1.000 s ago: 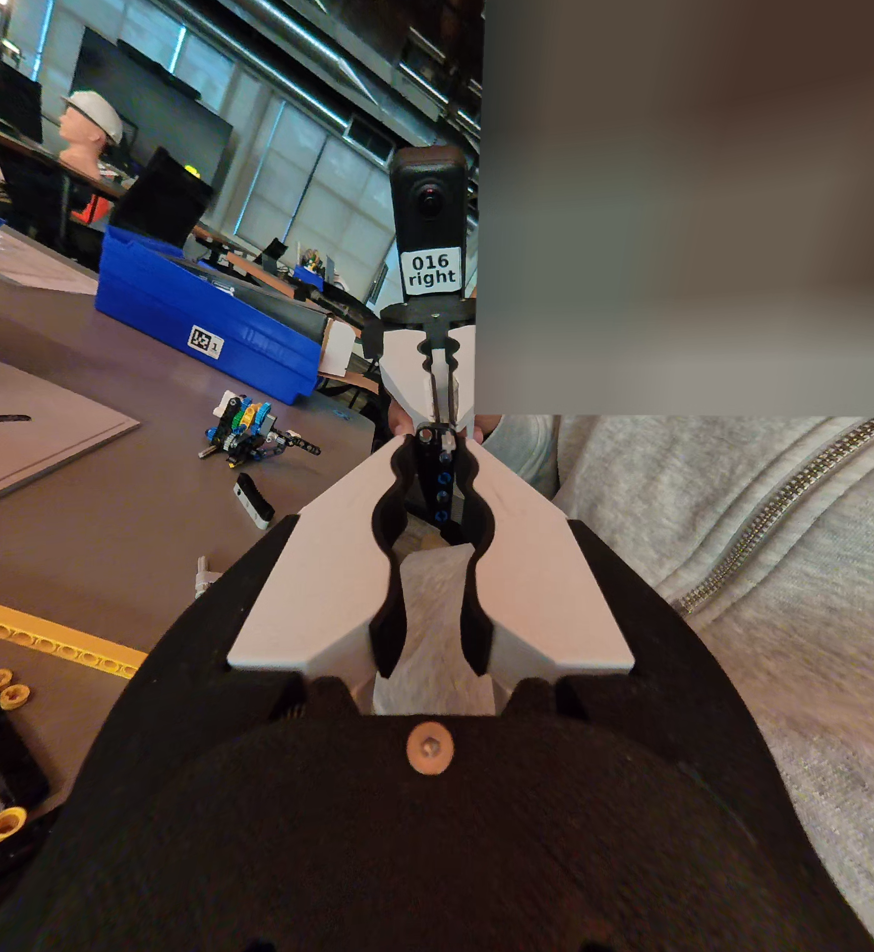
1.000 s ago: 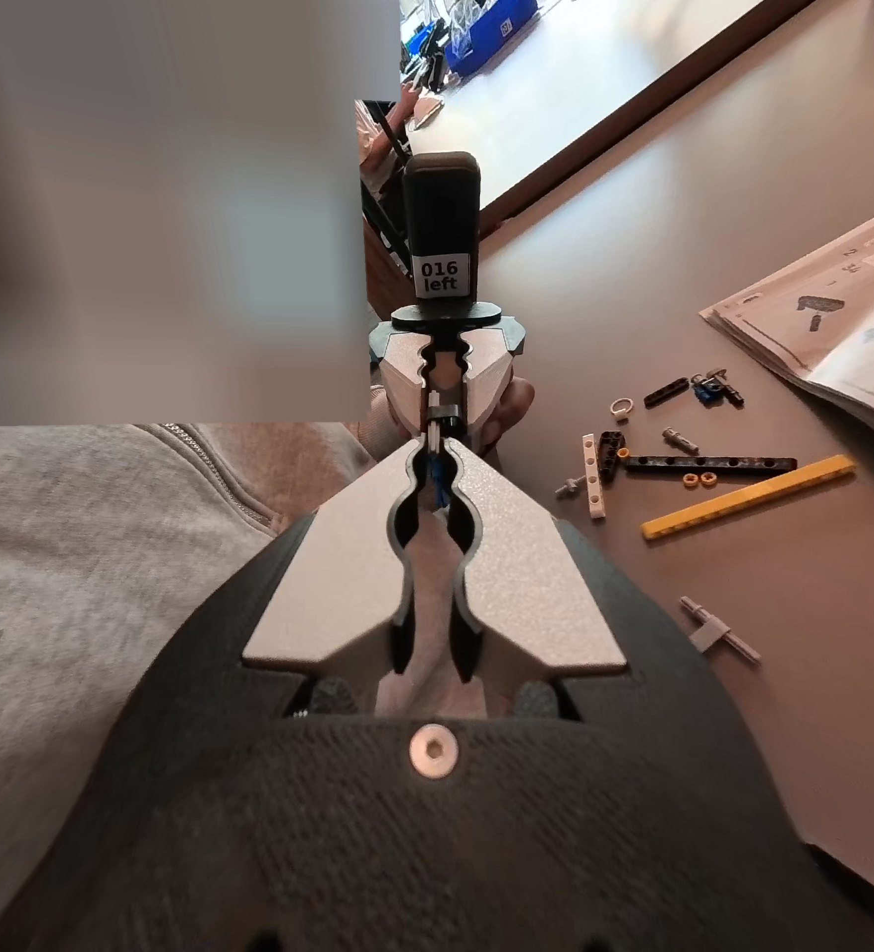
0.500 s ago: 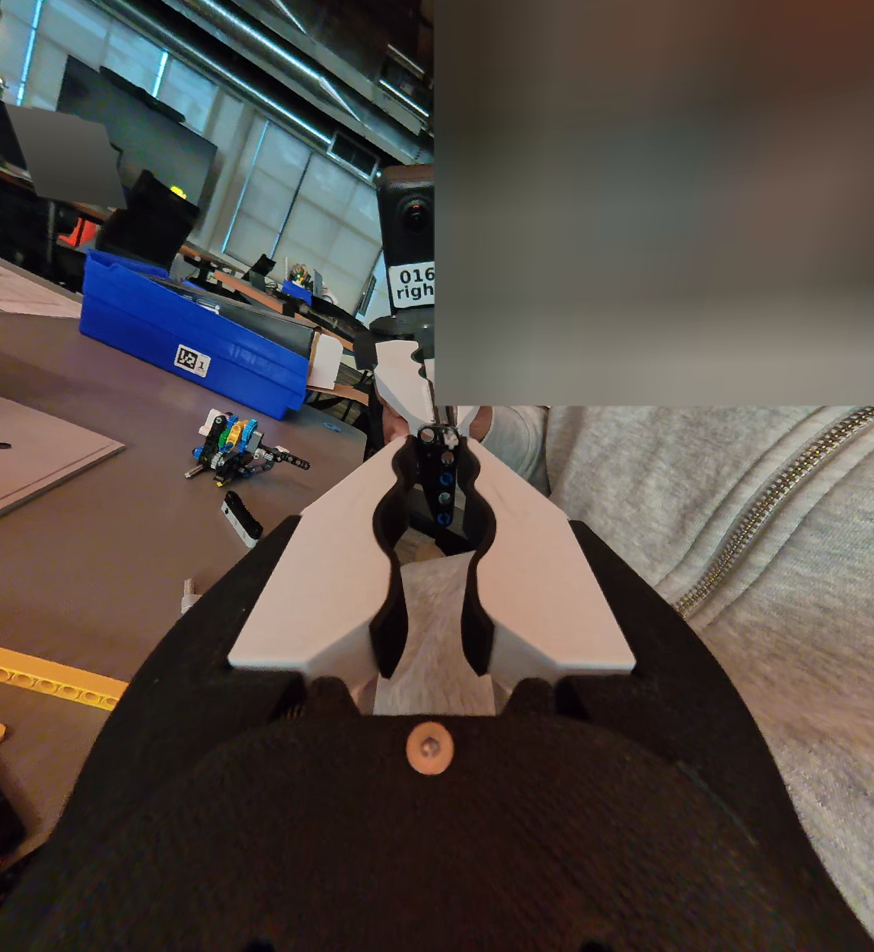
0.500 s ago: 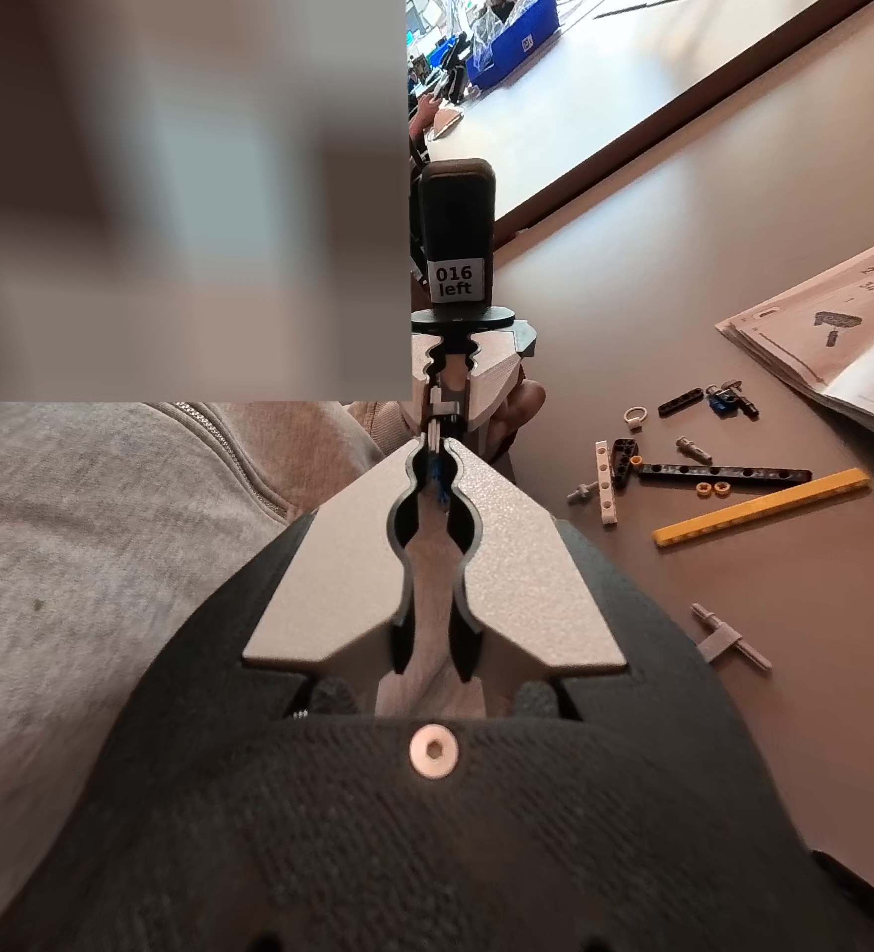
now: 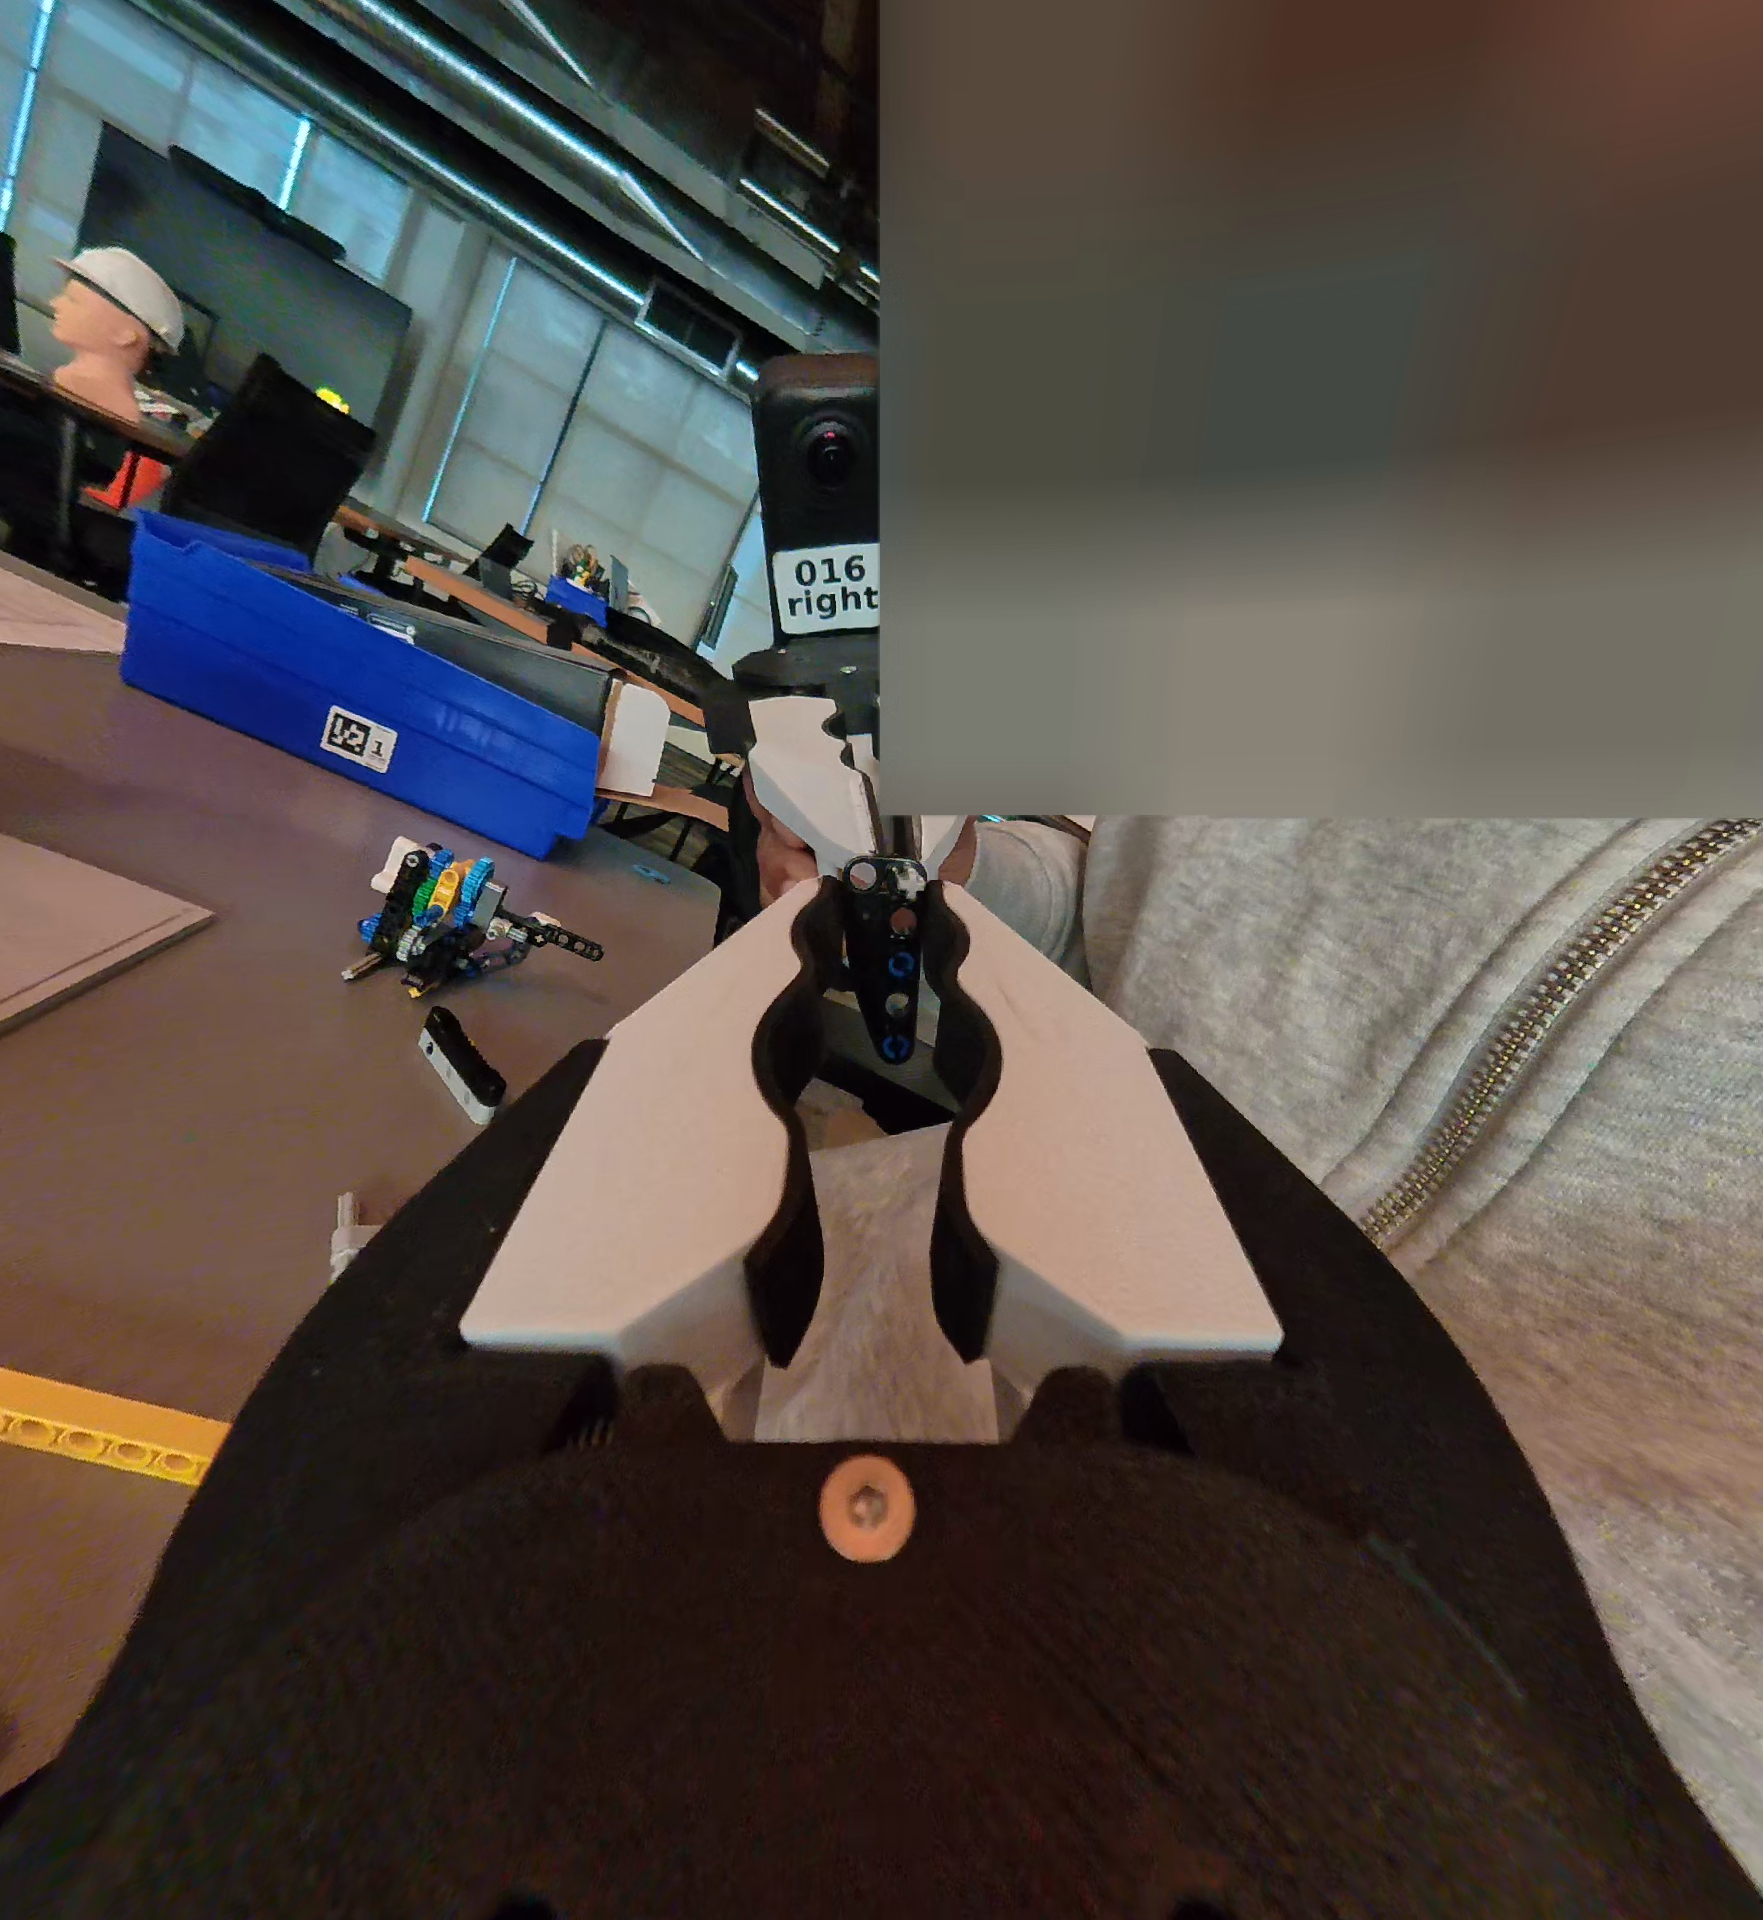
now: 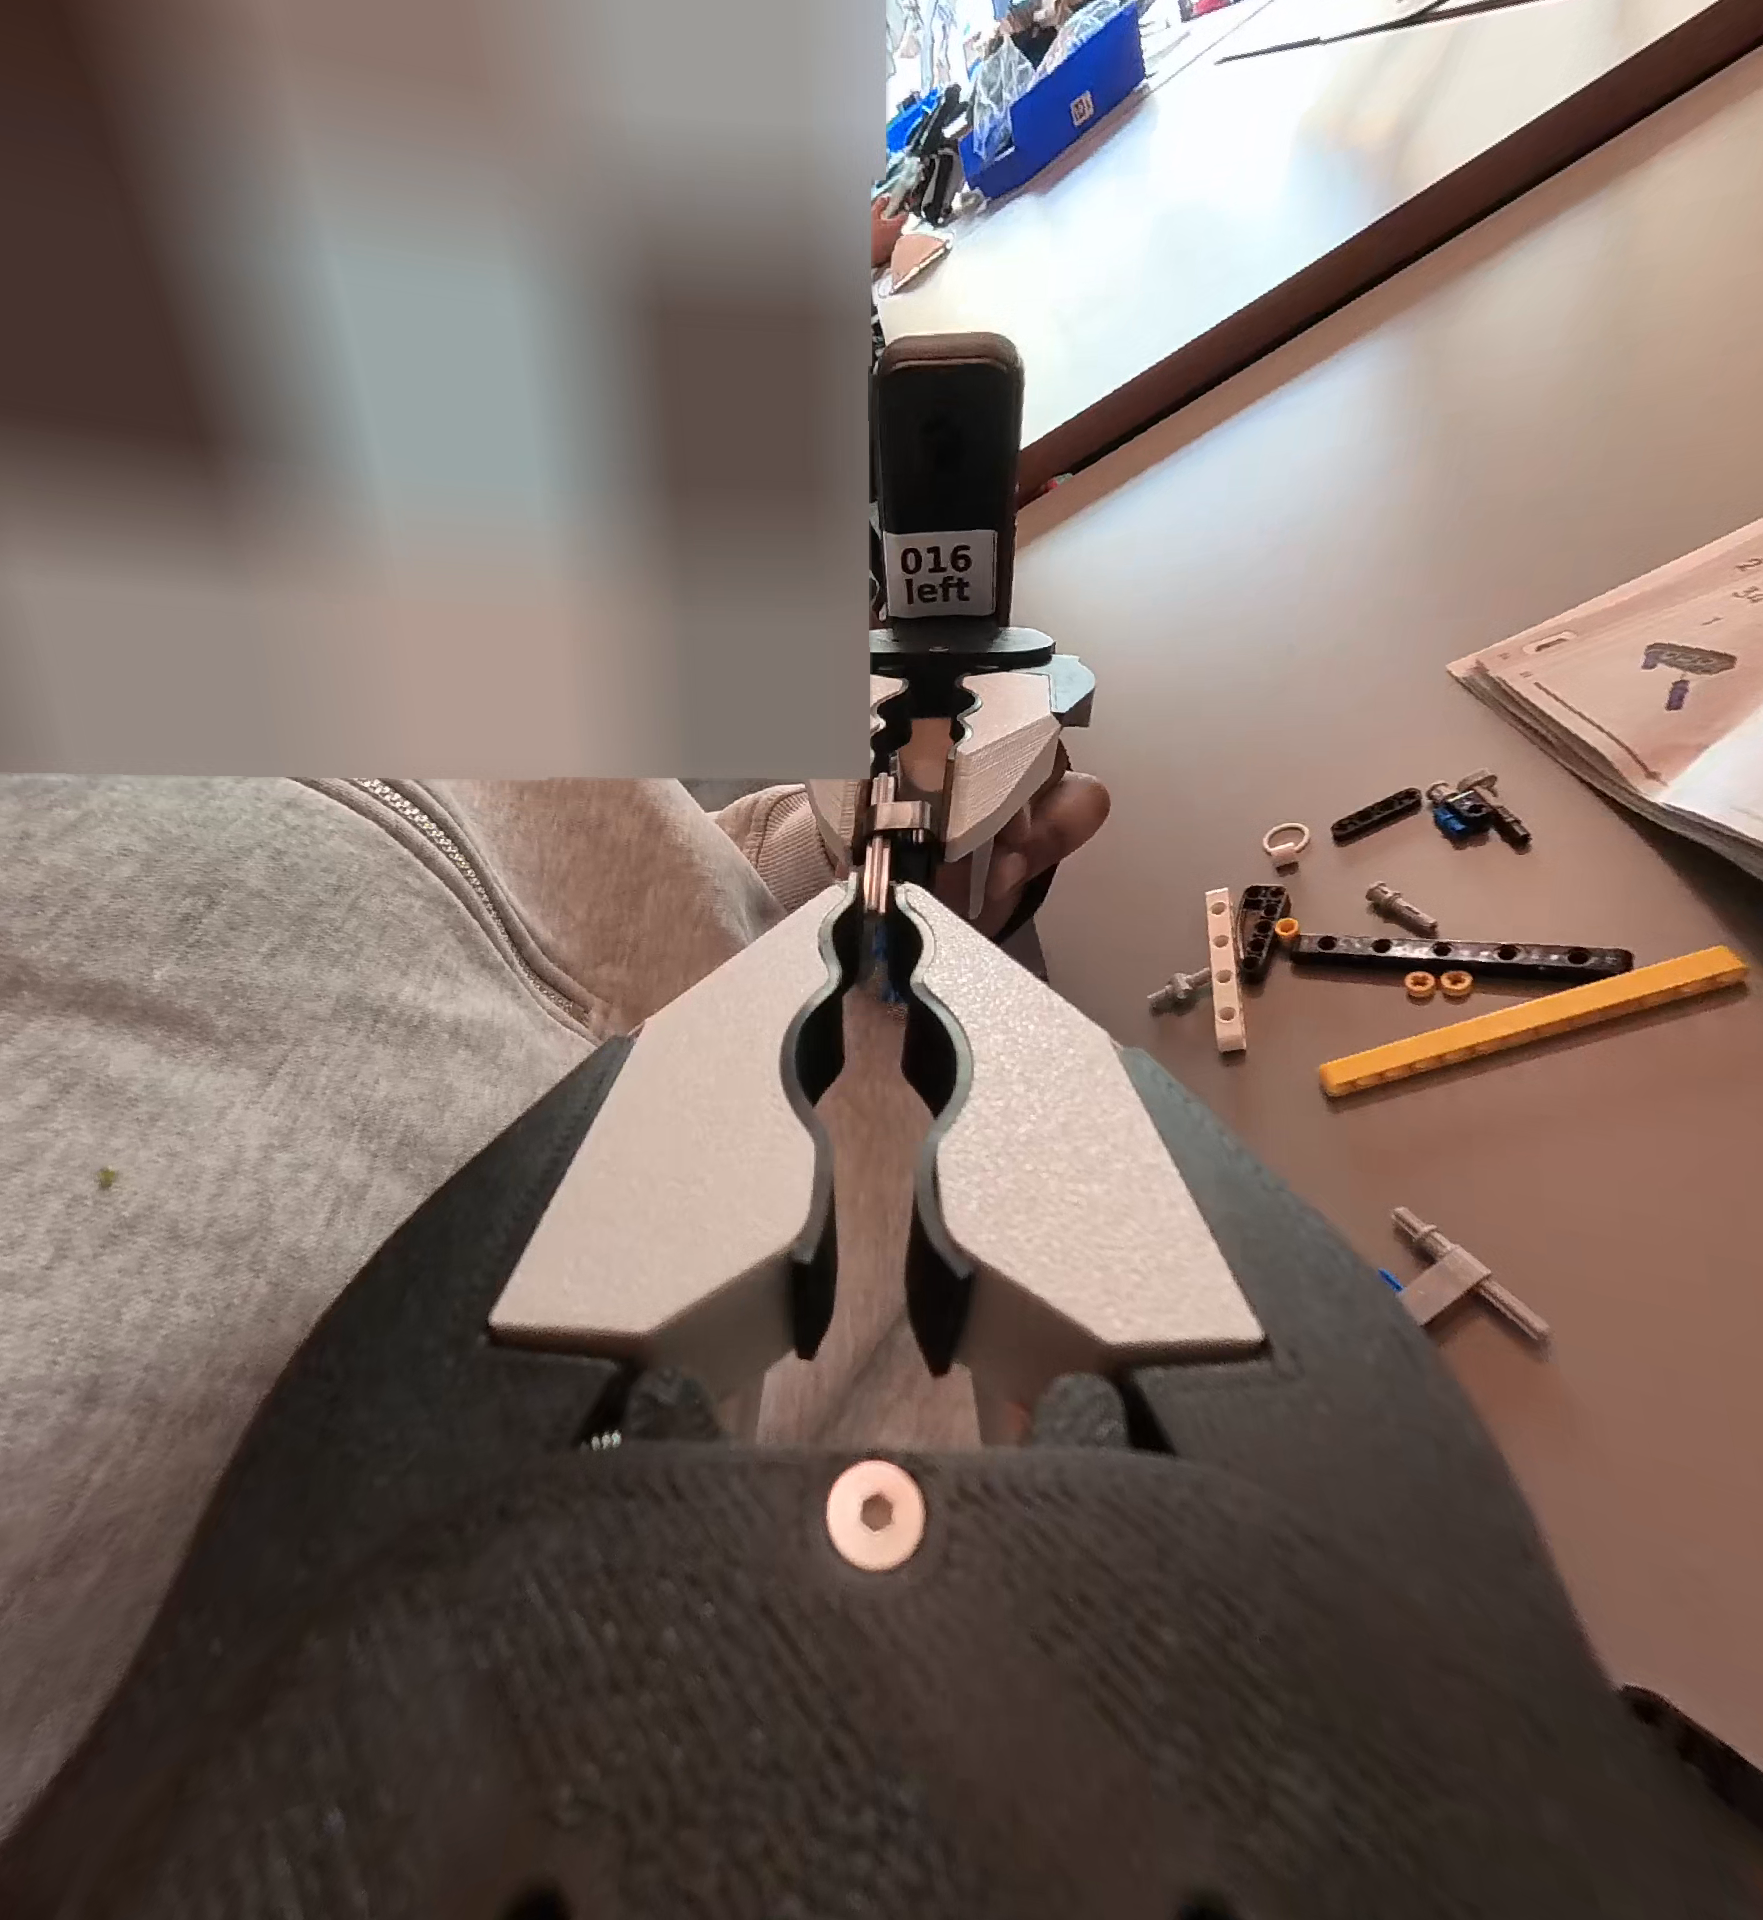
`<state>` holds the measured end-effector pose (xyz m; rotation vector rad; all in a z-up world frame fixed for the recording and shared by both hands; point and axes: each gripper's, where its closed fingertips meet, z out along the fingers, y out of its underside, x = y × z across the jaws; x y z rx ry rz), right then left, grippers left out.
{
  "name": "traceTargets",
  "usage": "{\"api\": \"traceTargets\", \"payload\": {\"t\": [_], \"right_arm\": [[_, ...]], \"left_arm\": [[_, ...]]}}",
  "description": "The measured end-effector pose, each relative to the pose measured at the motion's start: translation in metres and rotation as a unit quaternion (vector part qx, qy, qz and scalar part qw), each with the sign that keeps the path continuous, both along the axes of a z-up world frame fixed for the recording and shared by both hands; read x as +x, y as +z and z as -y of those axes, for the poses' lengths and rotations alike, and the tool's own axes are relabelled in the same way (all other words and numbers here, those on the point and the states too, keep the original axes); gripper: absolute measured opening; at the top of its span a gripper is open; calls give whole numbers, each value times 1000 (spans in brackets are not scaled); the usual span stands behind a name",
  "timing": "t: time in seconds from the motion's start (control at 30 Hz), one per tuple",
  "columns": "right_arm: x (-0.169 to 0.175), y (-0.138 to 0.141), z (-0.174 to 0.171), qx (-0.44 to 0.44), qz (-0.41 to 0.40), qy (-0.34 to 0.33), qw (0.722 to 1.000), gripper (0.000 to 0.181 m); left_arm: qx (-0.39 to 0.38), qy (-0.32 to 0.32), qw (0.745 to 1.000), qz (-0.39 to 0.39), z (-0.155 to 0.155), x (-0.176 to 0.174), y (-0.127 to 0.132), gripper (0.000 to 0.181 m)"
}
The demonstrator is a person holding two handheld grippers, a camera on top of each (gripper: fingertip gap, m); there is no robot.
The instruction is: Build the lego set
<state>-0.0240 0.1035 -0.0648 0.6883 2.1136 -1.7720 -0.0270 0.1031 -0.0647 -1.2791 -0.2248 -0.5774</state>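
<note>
My left gripper (image 5: 883,885) is shut on a short black beam (image 5: 887,971) with holes and blue pins, held in the air in front of a person's grey zip sweater (image 5: 1479,1091). My right gripper (image 6: 877,906) meets it tip to tip and is shut on a thin grey piece (image 6: 875,883) at the beam's end. Blue pins (image 6: 883,961) show just inside its fingers. Each gripper shows in the other's view: the right one in the left wrist view (image 5: 856,795), the left one in the right wrist view (image 6: 903,821). A part-built model (image 5: 446,914) stands on the table.
A blue bin (image 5: 357,686) stands behind the model and a small white-and-black piece (image 5: 461,1065) lies in front of it. Loose parts lie on the brown table: a yellow beam (image 6: 1531,1018), a long black beam (image 6: 1459,951), a white beam (image 6: 1225,966), a grey cross piece (image 6: 1469,1283). An instruction booklet (image 6: 1687,727) lies beyond them.
Both grippers stay tip to tip on the small assembly and have shifted only slightly together. Nothing was taken hold of or let go.
</note>
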Motion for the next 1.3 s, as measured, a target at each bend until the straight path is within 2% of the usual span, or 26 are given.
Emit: {"api": "traceTargets", "payload": {"t": [0.9, 1.1, 1.17, 1.3], "right_arm": [[4, 1, -2, -2, 3, 4, 1000, 3], [3, -6, -3, 4, 3, -2, 1000, 3], [0, -12, -3, 9, 26, -9, 1000, 3], [-7, -13, -6, 25, 38, -43, 998, 16]], "left_arm": [[2, -6, 1000, -8, 0, 4, 1, 11], [-23, 5, 999, -23, -1, 2, -7, 11], [-30, 3, 999, -20, 0, 1, -10, 11], [-13, -3, 1000, -1, 3, -1, -6, 11]]}}
